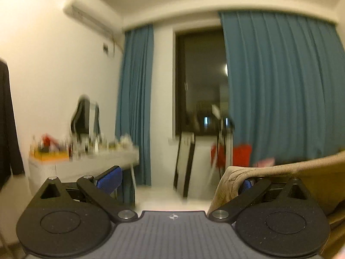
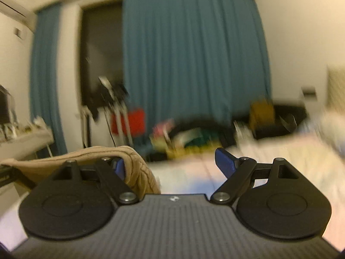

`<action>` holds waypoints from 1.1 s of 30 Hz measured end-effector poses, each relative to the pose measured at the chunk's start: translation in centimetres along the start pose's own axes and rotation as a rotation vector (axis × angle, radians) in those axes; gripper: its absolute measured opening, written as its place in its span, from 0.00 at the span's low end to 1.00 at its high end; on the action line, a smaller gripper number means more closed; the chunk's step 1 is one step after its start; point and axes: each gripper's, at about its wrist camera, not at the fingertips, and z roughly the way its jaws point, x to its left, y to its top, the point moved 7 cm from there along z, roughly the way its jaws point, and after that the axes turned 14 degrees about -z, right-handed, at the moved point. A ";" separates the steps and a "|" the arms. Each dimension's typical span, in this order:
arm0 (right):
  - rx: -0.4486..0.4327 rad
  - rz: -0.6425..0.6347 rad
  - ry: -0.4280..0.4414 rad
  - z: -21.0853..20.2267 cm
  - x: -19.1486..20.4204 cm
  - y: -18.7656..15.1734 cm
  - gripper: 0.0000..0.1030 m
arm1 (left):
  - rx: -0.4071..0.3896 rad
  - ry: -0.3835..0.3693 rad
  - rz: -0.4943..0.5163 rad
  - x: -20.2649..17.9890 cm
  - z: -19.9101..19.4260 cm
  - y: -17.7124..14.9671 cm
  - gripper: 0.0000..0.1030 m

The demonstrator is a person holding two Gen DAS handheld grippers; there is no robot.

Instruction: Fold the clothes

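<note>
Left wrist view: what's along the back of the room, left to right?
Dark garment → desk → left curtain → window → right curtain.

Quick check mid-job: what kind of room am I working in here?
Most likely a bedroom at home. Blue curtains hang at a dark window, a cluttered white desk stands by the wall, and a pale bed surface lies ahead.
</note>
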 end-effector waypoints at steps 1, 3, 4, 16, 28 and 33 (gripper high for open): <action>-0.042 -0.010 0.011 0.0 -0.3 2.8 0.80 | -0.038 -0.008 -0.009 -0.1 -0.2 2.9 1.00; -0.123 -0.028 0.032 -0.1 -1.1 8.4 0.80 | -0.096 -0.035 -0.034 -0.4 -0.7 8.8 1.00; -0.156 -0.035 0.045 -0.4 -1.5 11.2 0.80 | -0.118 -0.052 -0.050 -0.5 -0.9 11.6 1.00; -0.378 -0.134 0.130 -6.9 -7.2 34.4 0.81 | -0.199 -0.276 -0.069 -3.1 -5.9 33.3 1.00; -0.010 -0.128 0.151 9.7 -7.4 25.3 0.81 | 0.263 -0.296 -0.109 -8.4 11.5 16.4 1.00; 0.098 -0.109 0.132 22.0 -5.2 18.0 0.81 | 0.323 -0.200 -0.118 -11.6 22.7 7.3 1.00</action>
